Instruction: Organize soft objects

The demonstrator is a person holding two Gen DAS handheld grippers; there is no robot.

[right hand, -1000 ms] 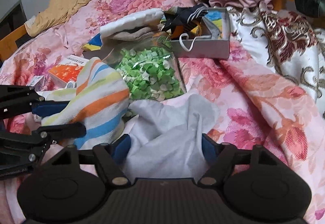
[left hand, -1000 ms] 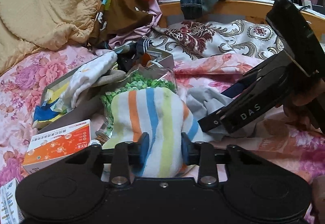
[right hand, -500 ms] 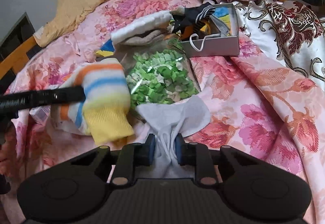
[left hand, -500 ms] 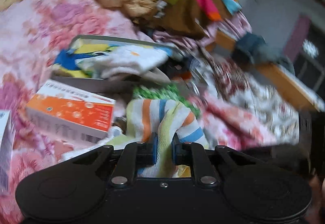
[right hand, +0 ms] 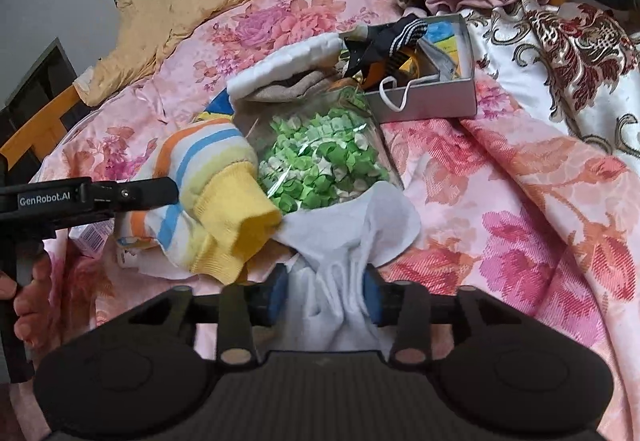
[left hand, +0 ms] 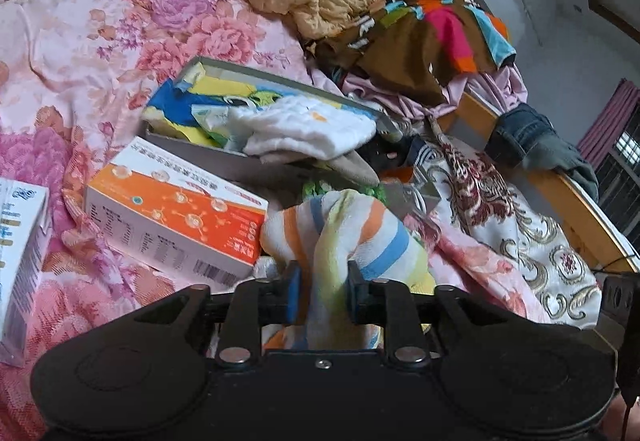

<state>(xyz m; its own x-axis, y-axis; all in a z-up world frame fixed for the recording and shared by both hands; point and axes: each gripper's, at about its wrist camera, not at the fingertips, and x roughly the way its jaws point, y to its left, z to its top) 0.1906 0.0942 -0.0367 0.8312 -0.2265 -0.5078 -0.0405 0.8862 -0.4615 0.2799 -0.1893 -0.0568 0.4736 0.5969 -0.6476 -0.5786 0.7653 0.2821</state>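
Left wrist: left gripper jaws, just eased, grip striped sock; right gripper, jaws just widened, holds white sock. Next: probably carry both to box.

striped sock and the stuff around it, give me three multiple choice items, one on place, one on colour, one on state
1. Where does the bag of green paper stars lie?
A. between the striped sock and the grey box
B. inside the grey box
C. on the yellow blanket

2. What colour is the striped sock's cuff?
A. red
B. yellow
C. black

3. What is between the jaws of the right gripper?
A. an orange carton
B. nothing
C. a white cloth

Answers: 1 A, the bag sits on the floral bedspread with the sock to its left and the box beyond it to the right. 2 B, the ribbed cuff is plain yellow. 3 C, bunched white fabric fills the gap between the blue pads.
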